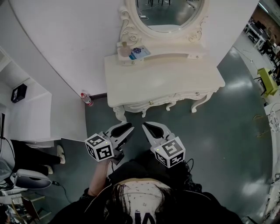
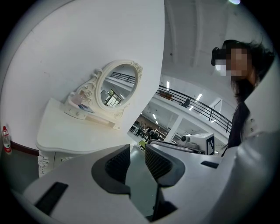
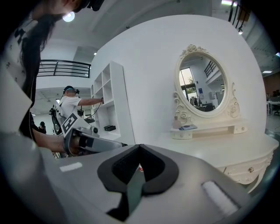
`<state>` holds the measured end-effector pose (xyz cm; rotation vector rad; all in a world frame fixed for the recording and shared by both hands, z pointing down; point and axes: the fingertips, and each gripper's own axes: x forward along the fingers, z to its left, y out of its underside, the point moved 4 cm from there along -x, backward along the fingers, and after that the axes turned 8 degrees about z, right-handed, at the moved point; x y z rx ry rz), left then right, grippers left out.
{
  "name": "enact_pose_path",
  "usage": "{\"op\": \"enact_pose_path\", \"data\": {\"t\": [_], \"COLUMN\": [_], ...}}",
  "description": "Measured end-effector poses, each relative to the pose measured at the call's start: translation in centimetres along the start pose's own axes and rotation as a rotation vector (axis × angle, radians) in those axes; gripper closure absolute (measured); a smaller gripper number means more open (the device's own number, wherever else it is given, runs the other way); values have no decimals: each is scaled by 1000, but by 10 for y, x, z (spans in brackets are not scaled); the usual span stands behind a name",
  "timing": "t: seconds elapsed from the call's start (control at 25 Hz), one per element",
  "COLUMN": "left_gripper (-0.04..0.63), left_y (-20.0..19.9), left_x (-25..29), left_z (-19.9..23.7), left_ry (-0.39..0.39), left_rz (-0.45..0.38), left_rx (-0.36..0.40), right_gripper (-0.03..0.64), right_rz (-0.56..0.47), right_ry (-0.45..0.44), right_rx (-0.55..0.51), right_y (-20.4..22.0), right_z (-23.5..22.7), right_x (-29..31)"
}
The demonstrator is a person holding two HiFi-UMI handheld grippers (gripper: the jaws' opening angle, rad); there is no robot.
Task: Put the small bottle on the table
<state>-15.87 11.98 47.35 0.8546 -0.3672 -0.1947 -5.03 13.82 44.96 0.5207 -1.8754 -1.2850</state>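
Observation:
A small pale bottle (image 1: 125, 49) stands on the little shelf under the mirror of the cream dressing table (image 1: 175, 81); it also shows in the left gripper view (image 2: 79, 98) and the right gripper view (image 3: 177, 123). A clear plastic bottle with a red cap (image 1: 86, 99) stands on the floor by the wall, left of the table (image 2: 6, 139). My left gripper (image 1: 127, 127) and right gripper (image 1: 146, 126) hang side by side over the floor, just short of the table's front edge. Both are shut and hold nothing (image 2: 137, 148) (image 3: 139, 146).
A blue card (image 1: 140, 53) lies on the shelf beside the small bottle, below the oval mirror (image 1: 168, 13). A white shelf unit (image 1: 26, 109) stands at the left against the curved white wall. Another person (image 3: 70, 103) works at those shelves.

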Motion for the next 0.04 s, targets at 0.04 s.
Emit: {"op": "enact_pose_path", "data": {"t": [0.04], "left_gripper": [491], "left_y": [0], "left_x": [-1], "left_z": [1], "left_ry": [-1], "left_rz": [-1], "left_rx": [0], "right_gripper": [607], "right_rz": [1], "right_ry": [-1], "right_rx": [-2], "right_y": [0], "right_z": [1], "right_x": [1]}}
